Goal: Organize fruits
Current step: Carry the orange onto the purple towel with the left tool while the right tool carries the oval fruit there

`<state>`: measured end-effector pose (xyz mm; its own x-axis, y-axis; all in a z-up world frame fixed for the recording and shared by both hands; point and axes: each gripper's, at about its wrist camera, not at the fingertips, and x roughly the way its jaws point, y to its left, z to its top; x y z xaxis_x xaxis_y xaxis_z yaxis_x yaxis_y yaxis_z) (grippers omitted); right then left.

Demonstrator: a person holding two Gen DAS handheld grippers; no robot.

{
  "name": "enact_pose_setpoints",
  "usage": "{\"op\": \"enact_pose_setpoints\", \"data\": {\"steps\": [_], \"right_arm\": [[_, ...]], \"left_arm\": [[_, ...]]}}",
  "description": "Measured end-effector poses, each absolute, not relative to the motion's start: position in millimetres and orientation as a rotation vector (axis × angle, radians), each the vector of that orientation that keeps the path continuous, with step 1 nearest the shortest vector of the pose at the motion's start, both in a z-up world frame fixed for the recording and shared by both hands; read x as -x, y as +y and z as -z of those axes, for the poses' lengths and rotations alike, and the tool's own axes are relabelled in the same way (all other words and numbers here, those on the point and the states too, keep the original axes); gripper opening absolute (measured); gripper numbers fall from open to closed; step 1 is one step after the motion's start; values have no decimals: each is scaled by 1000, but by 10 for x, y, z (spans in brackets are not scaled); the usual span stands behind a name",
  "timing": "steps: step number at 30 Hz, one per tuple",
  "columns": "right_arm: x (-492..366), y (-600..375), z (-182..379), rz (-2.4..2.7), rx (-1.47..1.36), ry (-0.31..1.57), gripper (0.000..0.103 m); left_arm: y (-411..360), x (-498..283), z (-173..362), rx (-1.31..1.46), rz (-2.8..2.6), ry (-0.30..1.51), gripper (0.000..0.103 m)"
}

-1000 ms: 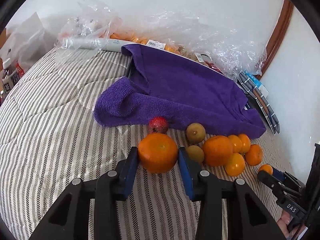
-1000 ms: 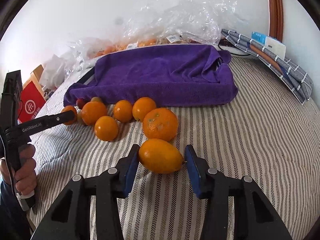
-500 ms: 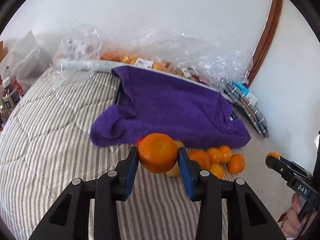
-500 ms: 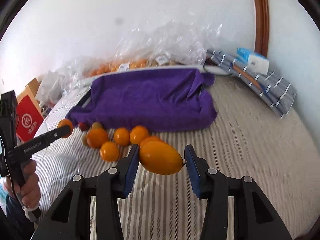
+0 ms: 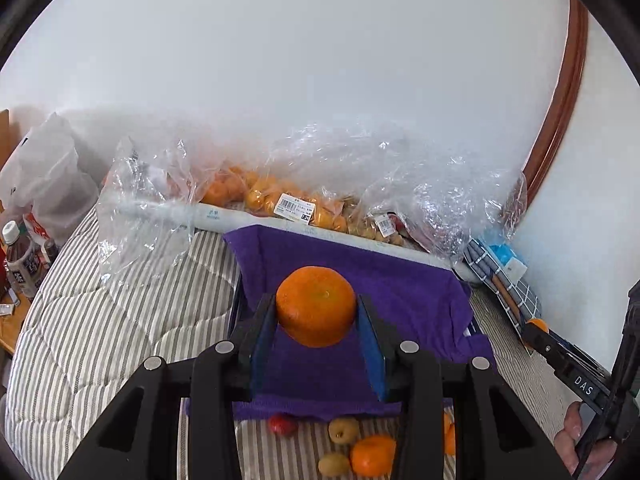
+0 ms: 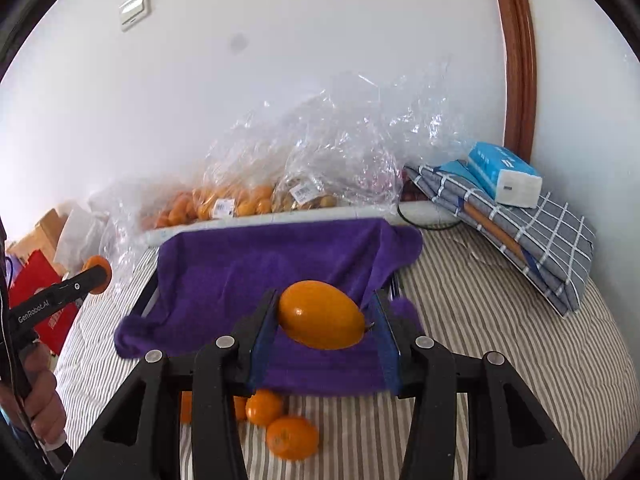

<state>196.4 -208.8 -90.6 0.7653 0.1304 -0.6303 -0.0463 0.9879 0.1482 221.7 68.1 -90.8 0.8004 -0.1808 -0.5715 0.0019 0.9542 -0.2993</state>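
My left gripper [image 5: 316, 320] is clamped on an orange [image 5: 316, 306], mid-frame over the purple towel [image 5: 400, 292]. My right gripper [image 6: 326, 322] grips a mango [image 6: 320, 314], also centre frame above the towel. Loose fruit lies on the striped quilt [image 5: 100, 320] at the bottom edge: a red fruit [image 5: 282, 425], two kiwis [image 5: 343, 430] and another orange [image 5: 374, 454]. Bagged fruit [image 5: 256, 196] sits along the wall, upper middle.

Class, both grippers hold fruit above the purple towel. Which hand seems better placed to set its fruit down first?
Roughly equal; perhaps left: its gripper holds the orange centred over the purple towel.
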Motion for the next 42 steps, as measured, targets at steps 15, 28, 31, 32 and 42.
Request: {"op": "enact_pose_setpoints", "data": {"steps": [15,28,31,32,42], "right_arm": [[-2631,-2061,1463,-118,-147,731,46],[-2600,-2114,1622,-127,-160,752,46],[-2632,-2101,1666,-118,-158,777,46],[-2641,-2103,1684,-118,-164,789,46],[-2707,-2041,1831,-103,-137,863,46]], "left_arm": [[612,-2725,1449,286,93,709,38],[496,-2798,1657,232,77,765,38],[481,-2815,1698,225,73,783,38],[481,-2818,1711,224,75,789,38],[431,-2843,1751,182,58,809,38]]}}
